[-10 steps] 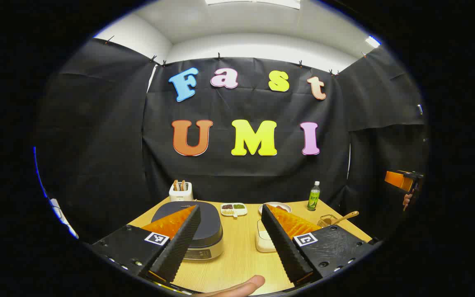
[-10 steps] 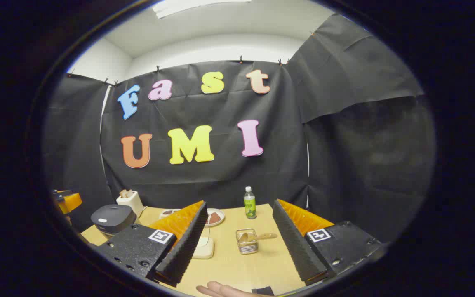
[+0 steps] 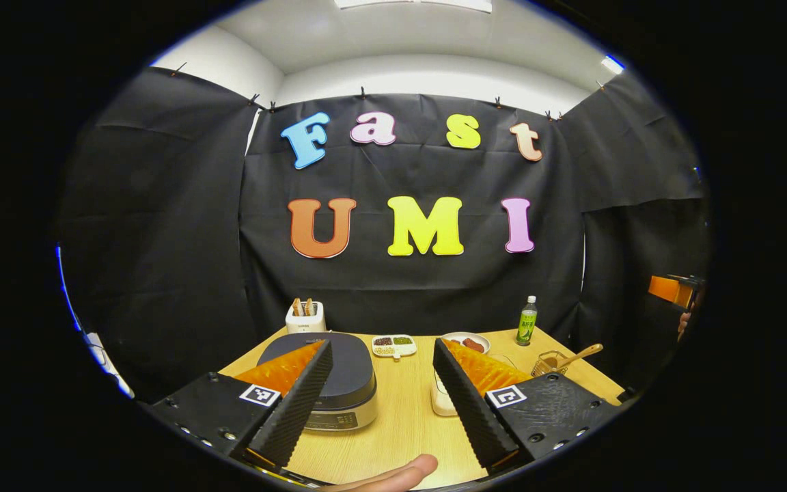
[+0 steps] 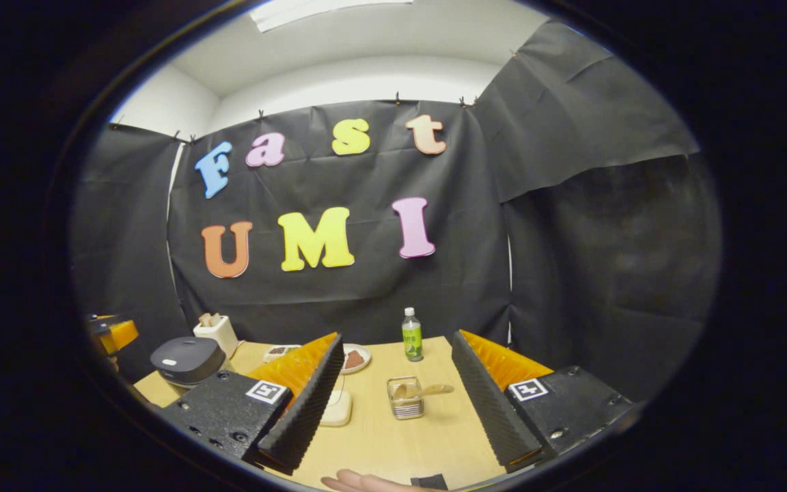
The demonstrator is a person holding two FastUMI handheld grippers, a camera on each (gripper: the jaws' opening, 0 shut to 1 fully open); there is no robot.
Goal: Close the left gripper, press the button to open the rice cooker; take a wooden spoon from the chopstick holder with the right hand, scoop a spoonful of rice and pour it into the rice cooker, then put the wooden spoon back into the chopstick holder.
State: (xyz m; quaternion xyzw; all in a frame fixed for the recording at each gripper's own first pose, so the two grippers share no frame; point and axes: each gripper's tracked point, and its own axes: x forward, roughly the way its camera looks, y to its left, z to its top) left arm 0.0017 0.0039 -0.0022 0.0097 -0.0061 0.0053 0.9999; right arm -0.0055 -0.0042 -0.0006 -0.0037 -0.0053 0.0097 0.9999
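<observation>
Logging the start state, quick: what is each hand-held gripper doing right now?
Left hand-held gripper: open, holding nothing.
Right hand-held gripper: open, holding nothing.

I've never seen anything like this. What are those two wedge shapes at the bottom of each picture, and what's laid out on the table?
There is no robot here. A person holds a two-fingered tool in each hand, and a camera rides on each, looking forward along its fingers. The wedges are those fingers. In the left gripper view you see the left hand-held gripper, open and holding nothing. In the right gripper view, the right hand-held gripper is open and holding nothing too. On the wooden table sit a closed rice cooker, a green bottle, a plate of food, and a wire holder with a wooden spoon in it.
</observation>
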